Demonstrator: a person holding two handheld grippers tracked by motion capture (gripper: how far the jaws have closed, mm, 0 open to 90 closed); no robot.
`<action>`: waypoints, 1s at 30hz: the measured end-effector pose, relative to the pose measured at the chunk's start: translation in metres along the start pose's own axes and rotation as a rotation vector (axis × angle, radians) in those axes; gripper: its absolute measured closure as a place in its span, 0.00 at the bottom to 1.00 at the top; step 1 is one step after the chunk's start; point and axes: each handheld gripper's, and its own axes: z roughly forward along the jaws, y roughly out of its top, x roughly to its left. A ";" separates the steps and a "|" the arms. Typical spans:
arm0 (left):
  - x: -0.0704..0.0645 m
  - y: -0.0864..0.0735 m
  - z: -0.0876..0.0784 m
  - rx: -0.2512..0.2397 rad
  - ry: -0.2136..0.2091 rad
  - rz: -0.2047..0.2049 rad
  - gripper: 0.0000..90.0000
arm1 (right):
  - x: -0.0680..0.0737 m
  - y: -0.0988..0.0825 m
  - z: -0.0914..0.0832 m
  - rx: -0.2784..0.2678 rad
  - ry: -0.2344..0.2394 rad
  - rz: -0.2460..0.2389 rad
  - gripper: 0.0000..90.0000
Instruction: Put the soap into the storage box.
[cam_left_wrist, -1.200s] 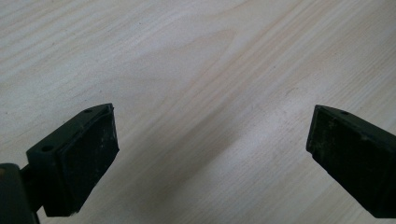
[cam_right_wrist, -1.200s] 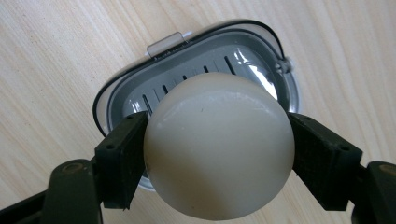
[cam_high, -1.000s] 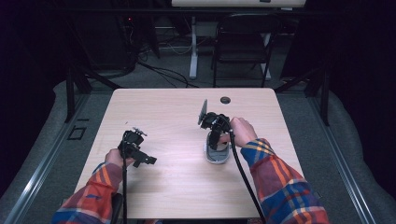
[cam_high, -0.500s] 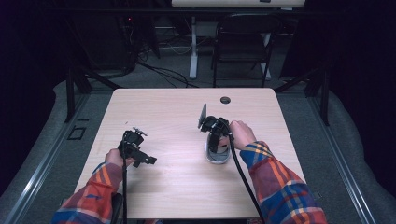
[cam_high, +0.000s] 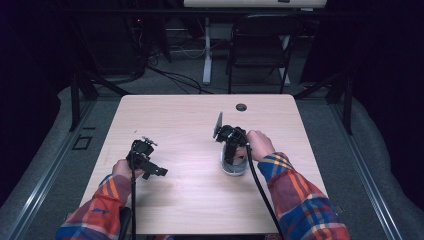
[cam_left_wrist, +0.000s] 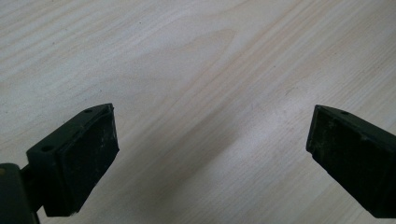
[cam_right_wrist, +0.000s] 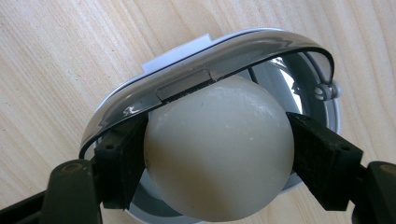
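On the pale wooden table (cam_high: 190, 200), the right gripper (cam_right_wrist: 217, 154) is clamping a white ball (cam_right_wrist: 217, 149) over a small white bowl (cam_high: 234, 167).

Around the table, grey floor, a dark chair (cam_high: 257, 47) and loose cables are lying in a dim room, and a small dark disc (cam_high: 241, 107) is sitting near the table's far edge. Both jaws are pressing the ball's sides, just inside the bowl's shiny rim at the table's right-centre. The left gripper (cam_left_wrist: 210, 154) is hanging wide open over bare wood, holding nothing. Compared with a second ago, the right gripper is sitting slightly lower and closer to the bowl, while the left one is staying put.
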 end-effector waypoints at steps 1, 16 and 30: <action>0.000 0.000 0.000 0.001 0.001 0.003 0.02 | 0.000 -0.001 0.000 -0.006 0.002 0.003 0.27; 0.000 0.000 0.000 0.000 -0.001 -0.007 0.02 | -0.004 -0.006 -0.001 0.003 0.012 0.013 0.27; 0.000 0.000 0.000 0.001 0.000 -0.003 0.02 | -0.004 -0.015 -0.013 -0.028 0.013 0.023 0.25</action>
